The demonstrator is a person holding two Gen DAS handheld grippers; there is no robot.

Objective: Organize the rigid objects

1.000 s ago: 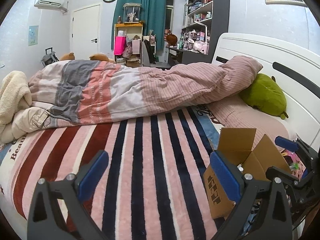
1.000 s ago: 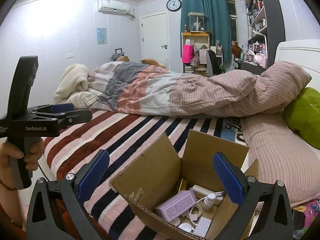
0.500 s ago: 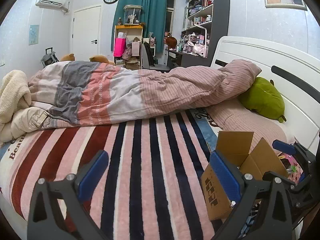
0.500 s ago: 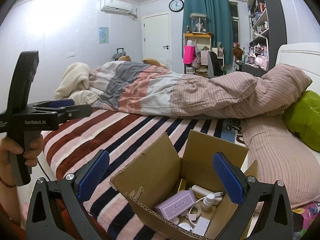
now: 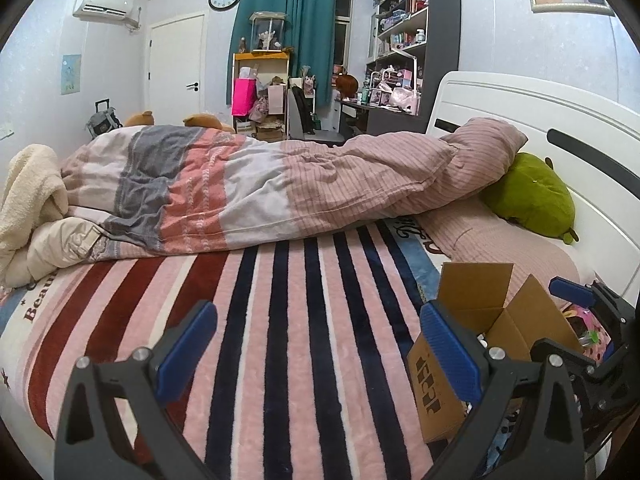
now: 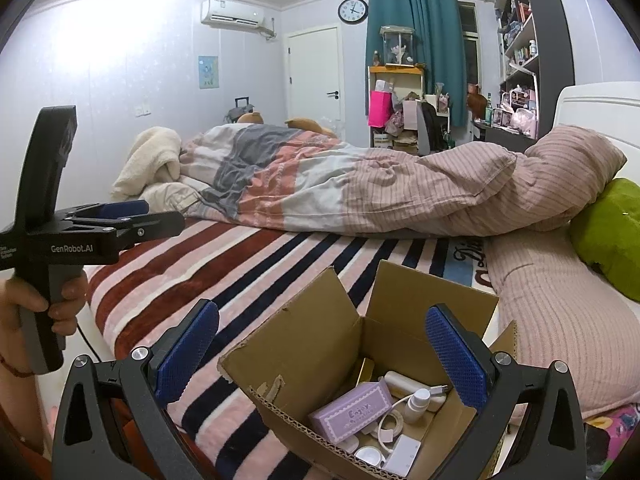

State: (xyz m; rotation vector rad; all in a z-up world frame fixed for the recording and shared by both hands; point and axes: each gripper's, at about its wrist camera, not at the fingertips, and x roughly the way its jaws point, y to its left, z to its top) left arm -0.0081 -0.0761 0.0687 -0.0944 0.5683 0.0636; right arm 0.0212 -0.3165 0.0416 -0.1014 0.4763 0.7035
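An open cardboard box [image 6: 304, 344] stands on the striped bed, just under my right gripper [image 6: 322, 354], which is open and empty above it. Inside lie a purple box [image 6: 352, 418], a small white bottle [image 6: 418, 400], a white cable [image 6: 394, 424] and other small white items. In the left wrist view the same box [image 5: 476, 304] sits at lower right, beside my left gripper [image 5: 318, 350], which is open and empty over the striped blanket. The left gripper also shows side-on in the right wrist view [image 6: 120, 216], held by a hand.
A rumpled striped duvet [image 5: 260, 184] lies across the far half of the bed. A green plush [image 5: 528, 196] rests against the white headboard [image 5: 560, 120]. A cream blanket [image 5: 28, 192] is heaped at far left. Shelves and clutter stand beyond the bed.
Both views have drifted slightly; the box sits a little lower and farther right in the left wrist view. Both grippers stay open and empty.
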